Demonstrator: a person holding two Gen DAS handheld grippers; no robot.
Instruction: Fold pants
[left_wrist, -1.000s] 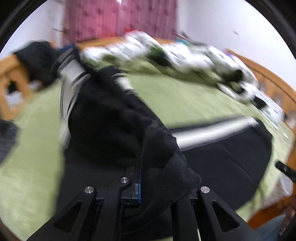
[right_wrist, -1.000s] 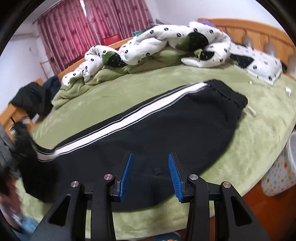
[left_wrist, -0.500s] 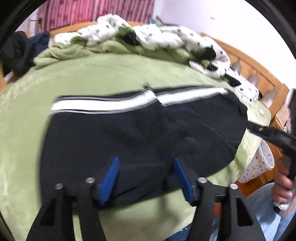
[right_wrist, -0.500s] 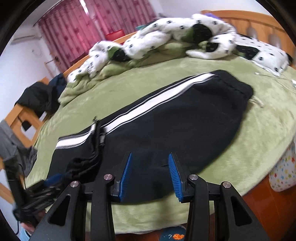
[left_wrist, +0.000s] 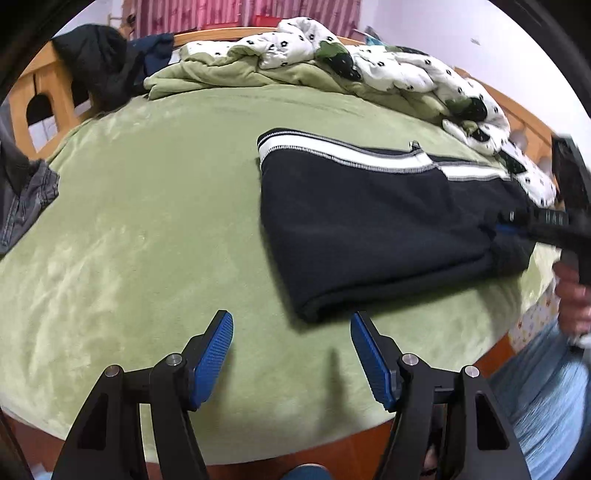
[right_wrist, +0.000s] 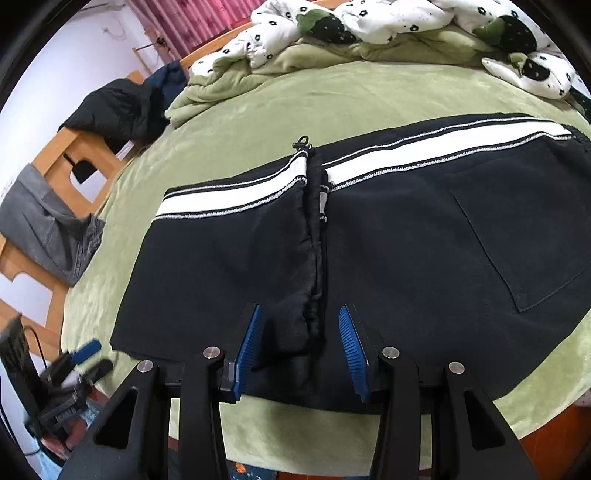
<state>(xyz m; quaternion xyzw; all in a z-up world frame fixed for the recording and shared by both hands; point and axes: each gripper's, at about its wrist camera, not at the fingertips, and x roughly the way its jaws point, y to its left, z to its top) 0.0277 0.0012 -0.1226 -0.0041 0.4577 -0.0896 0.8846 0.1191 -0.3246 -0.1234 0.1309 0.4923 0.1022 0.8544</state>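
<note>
Pants (right_wrist: 406, 240) cut off at right edge; right claw (left_wrist: 517, 230) blurred.

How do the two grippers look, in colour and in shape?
Both alike: the left gripper and the right gripper have black angular frames with triangular cut-outs and round silver bolts. The jaws carry blue ribbed pads. A thin black cable shows by the left gripper in the right wrist view.

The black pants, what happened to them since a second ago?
The left tool carried the leg end across, laid it over the upper half of the black pants, let go and pulled back, open, over the green blanket. The right tool stayed open at the near edge. The waistband end never moved.
</note>
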